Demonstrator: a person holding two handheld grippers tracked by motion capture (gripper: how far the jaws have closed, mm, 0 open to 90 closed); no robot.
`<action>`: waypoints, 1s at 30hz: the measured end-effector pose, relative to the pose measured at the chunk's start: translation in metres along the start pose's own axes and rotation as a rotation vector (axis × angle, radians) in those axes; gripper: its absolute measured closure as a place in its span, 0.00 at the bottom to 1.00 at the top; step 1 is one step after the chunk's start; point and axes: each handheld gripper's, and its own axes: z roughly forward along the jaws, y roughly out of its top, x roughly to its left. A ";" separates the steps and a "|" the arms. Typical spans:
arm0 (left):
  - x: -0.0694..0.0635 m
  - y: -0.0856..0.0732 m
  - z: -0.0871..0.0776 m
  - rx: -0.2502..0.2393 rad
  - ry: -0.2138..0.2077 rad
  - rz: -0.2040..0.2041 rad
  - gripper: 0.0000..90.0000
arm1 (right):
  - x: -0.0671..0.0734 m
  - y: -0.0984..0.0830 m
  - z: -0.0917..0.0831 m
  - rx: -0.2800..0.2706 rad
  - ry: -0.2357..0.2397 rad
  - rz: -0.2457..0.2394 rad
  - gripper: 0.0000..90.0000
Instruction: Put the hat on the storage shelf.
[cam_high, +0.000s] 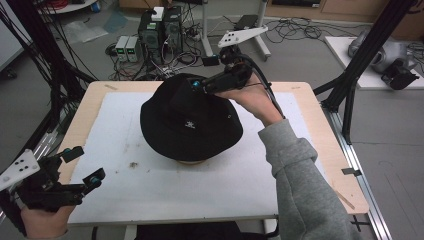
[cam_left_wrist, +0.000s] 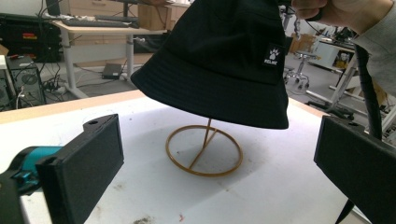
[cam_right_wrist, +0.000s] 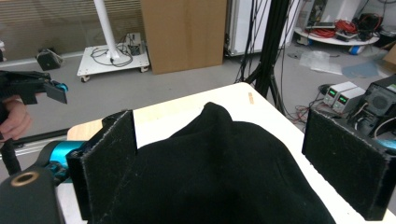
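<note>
My right gripper (cam_high: 200, 86) sits at the top of the black hat (cam_high: 190, 122), at about 12 o'clock on it. Its jaws are wide apart, with the hat's crown between them, and they do not squeeze it. The hat rests on a round wire stand (cam_left_wrist: 204, 150) in the middle of the white table (cam_high: 150, 185). My left gripper (cam_high: 85, 167) waits at about 8 o'clock from the hat, well apart from it. Its jaws are apart too, with nothing between them.
</note>
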 end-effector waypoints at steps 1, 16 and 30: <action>0.000 0.000 0.000 0.000 -0.002 0.002 0.02 | 0.000 0.000 -0.001 0.001 -0.004 -0.002 0.11; 0.000 0.006 0.000 -0.017 -0.010 0.007 0.02 | -0.003 -0.005 -0.029 -0.004 -0.068 0.015 0.11; -0.002 0.006 0.012 -0.006 -0.034 0.010 0.02 | -0.012 -0.030 -0.059 -0.024 -0.148 0.060 0.11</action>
